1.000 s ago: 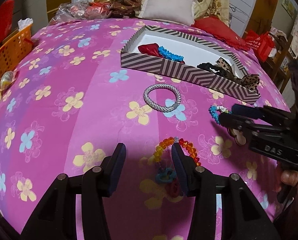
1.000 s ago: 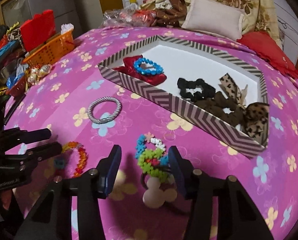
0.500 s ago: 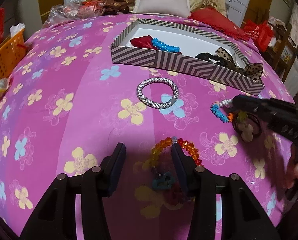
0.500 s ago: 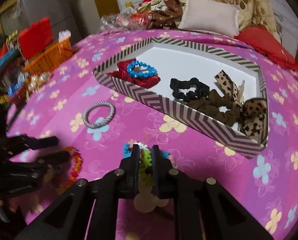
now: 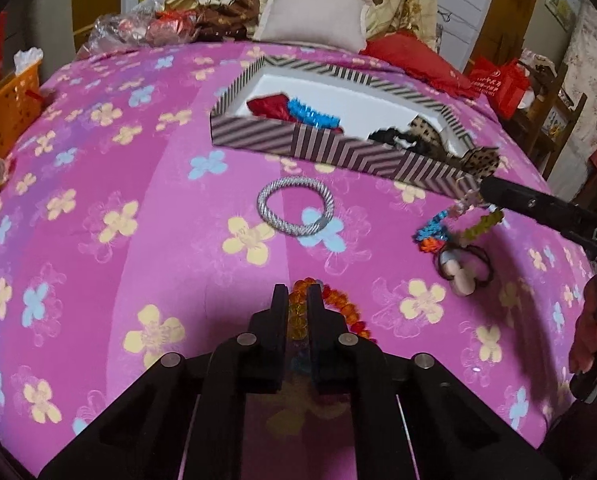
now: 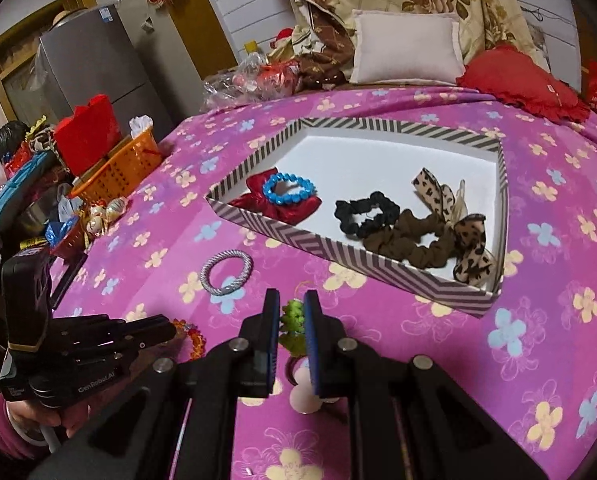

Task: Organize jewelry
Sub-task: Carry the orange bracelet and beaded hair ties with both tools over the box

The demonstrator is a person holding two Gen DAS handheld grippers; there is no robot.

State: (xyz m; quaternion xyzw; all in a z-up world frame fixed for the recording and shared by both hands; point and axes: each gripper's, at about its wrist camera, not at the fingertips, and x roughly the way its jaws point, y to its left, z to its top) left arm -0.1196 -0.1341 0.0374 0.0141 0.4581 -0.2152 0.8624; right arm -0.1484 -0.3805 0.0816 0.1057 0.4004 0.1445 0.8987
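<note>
Beaded bracelets, both: light, limp strands of hard glossy beads, apt to sag and swing once lifted, and slippery under flat pads. Best pinched across the strand itself, one bead row deep, not on any dangling charm.

Left gripper [image 5: 297,300] clenched on the orange beaded bracelet [image 5: 330,312], low on the pink flowered bedspread [image 5: 98,184] toward the near edge. Jaws closed just within the last half second; a second ago spread wide to either side of the strand, now pinching it between the pads.

Right gripper [image 6: 292,312] clamped on the multicolour bead bracelet [image 5: 458,224], with its green beads [image 6: 292,314] showing between the blue pads. Jaws open a second ago with the bunch lying flat between them; now shut and raised, the bracelet strung out in the air and a dark hair tie with a pale charm [image 5: 464,270] hanging under it, just short of the near wall of the striped box [image 5: 338,148].

Silver woven bangle [image 5: 296,212] unchanged in place on the bedspread, between the box and the left gripper. Blue bead bracelet [image 6: 288,188] and scrunchies [image 6: 402,236] likewise unmoved inside the box.
</note>
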